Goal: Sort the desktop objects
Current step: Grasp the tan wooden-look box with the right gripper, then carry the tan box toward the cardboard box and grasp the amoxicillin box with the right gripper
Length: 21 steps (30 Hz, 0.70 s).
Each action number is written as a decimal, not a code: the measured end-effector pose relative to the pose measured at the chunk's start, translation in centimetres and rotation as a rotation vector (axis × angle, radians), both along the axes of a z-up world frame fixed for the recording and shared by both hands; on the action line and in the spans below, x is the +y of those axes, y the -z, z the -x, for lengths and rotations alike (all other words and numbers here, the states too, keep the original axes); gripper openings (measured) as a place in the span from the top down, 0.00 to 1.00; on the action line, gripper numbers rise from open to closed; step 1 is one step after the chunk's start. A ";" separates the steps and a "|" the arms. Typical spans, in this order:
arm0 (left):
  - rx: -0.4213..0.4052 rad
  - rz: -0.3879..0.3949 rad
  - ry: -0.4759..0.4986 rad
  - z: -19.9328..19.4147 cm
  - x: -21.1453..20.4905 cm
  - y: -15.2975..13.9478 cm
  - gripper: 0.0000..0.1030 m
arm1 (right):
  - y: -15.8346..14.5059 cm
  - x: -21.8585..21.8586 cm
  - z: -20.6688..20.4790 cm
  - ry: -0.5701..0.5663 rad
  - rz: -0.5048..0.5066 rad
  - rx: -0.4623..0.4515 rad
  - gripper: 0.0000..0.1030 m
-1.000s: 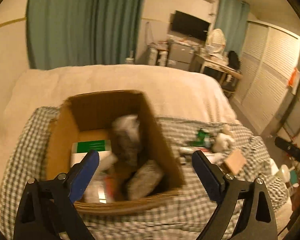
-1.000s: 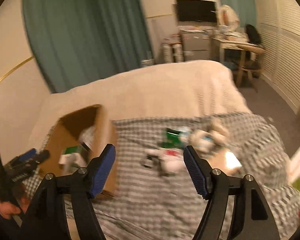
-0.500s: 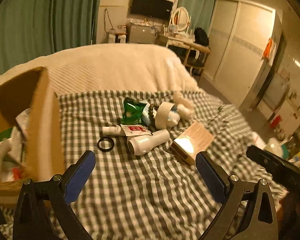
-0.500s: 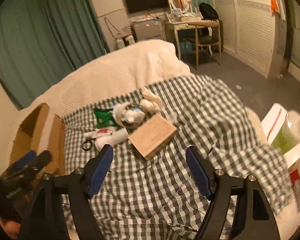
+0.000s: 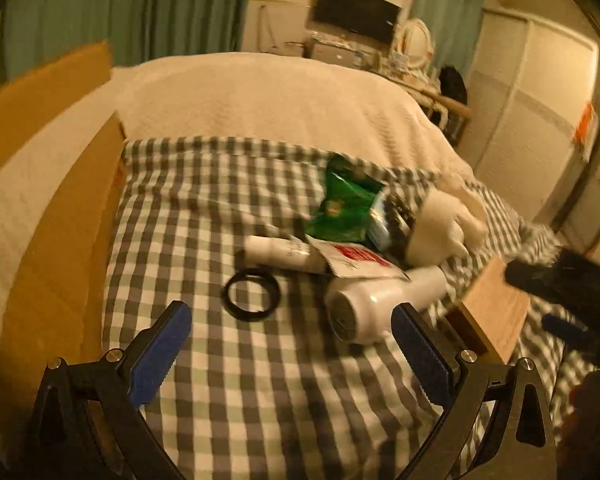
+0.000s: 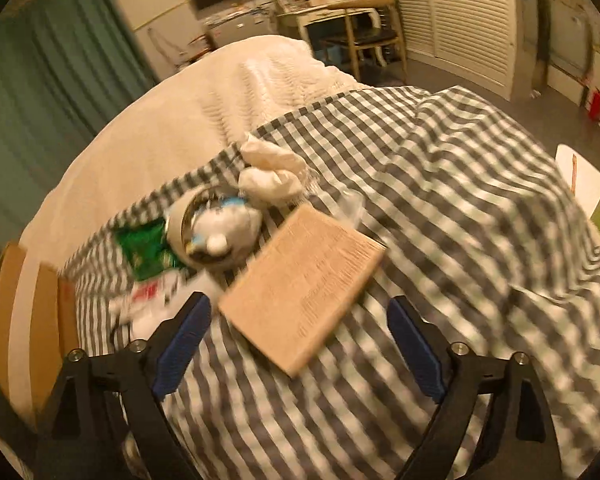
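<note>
Left gripper (image 5: 288, 354) spread wide, gripping nothing, above checked cloth (image 5: 260, 400); just ahead a black ring (image 5: 252, 291) and white bottle (image 5: 376, 304), farther on a green packet (image 5: 346, 204), cardboard box (image 5: 60, 248) to its left. Right gripper (image 6: 298, 340) with jaws opening, empty, tan flat box (image 6: 304, 280) lying just beyond the tips, white cloth bundle (image 6: 272, 172) farther off.

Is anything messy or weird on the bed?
Yes. Things lie in a jumble on the checked cloth: a green packet, a white bottle on its side, a black ring and a flat brown box set crooked. Nothing looks spilled or broken, though the pictures are blurry.
</note>
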<state>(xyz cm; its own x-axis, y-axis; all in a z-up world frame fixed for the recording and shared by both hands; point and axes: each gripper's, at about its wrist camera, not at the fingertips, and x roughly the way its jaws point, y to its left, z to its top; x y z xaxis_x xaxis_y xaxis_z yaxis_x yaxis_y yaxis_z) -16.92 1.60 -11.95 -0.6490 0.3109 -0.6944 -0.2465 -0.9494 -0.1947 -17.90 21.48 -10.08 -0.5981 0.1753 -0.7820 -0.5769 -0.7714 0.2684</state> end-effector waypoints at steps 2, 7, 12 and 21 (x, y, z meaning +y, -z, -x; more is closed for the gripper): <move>-0.027 -0.024 0.012 0.4 -0.2 0.4 0.00 | 0.7 -0.3 2.0 0.060 -0.021 -0.049 0.08; -0.027 -0.020 0.043 0.5 0.0 0.9 0.00 | 3.4 0.1 4.9 0.183 -0.023 -0.166 0.07; -0.043 -0.044 0.072 0.5 0.3 1.0 0.00 | 5.8 0.5 5.0 0.085 -0.034 -0.273 0.15; -0.049 -0.064 0.171 1.1 2.5 0.6 0.00 | -1.4 0.5 -1.2 -0.330 -0.222 -0.254 0.17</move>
<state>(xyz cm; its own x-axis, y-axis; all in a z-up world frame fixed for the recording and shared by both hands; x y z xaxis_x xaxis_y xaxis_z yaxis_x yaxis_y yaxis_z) -18.06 4.14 -12.56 -0.5488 0.4587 -0.6988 -0.3922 -0.8795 -0.2693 -16.67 21.93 -8.71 -0.4447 0.1874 -0.8759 -0.3169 -0.9475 -0.0418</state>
